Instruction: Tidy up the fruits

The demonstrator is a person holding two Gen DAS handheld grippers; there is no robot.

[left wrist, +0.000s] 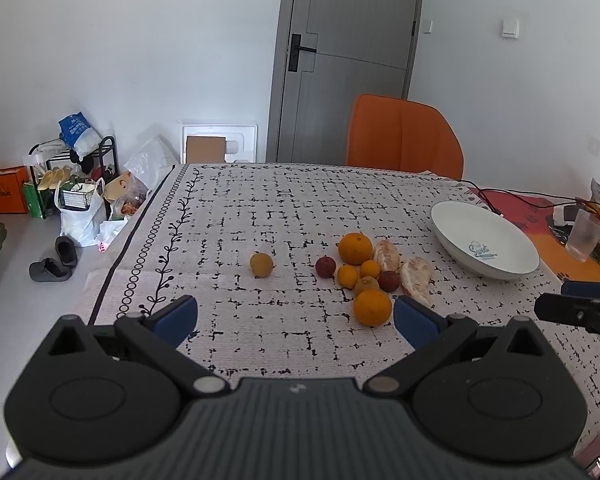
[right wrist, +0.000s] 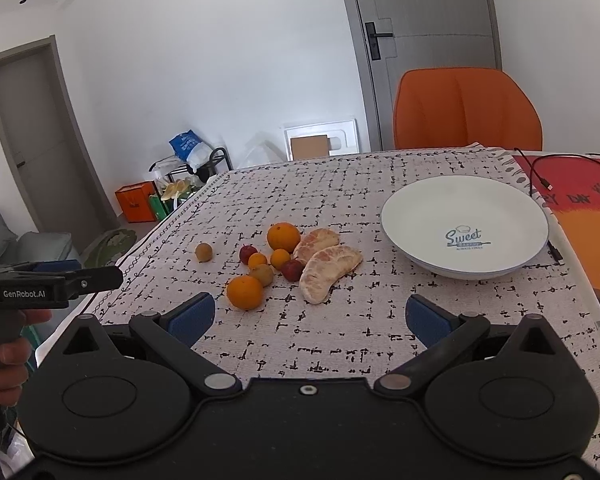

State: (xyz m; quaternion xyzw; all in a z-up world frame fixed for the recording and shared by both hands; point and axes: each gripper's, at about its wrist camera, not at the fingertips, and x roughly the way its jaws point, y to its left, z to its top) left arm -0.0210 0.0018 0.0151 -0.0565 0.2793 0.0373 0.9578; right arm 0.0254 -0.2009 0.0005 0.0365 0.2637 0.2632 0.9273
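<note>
The right claw (right wrist: pixel 310 318) is wide apart and holds nothing; the left claw (left wrist: pixel 296 318) is the same. Straight ahead of the right claw, a little to its left, lies the near orange (right wrist: pixel 245 292), and the large peeled segment (right wrist: pixel 328 272) lies just beyond, its long axis running from near-left to far-right toward the white bowl (right wrist: pixel 412 256). The bowl stands empty, ahead and to the right, so I judge the right claw is the better placed one. The other fruits cluster together; one small brown fruit (right wrist: pixel 203 252) sits apart. The worktop (right wrist: pixel 340 344) carries a patterned cloth; behind it stand an orange chair (right wrist: pixel 466 108) and a grey door (right wrist: pixel 428 20).
</note>
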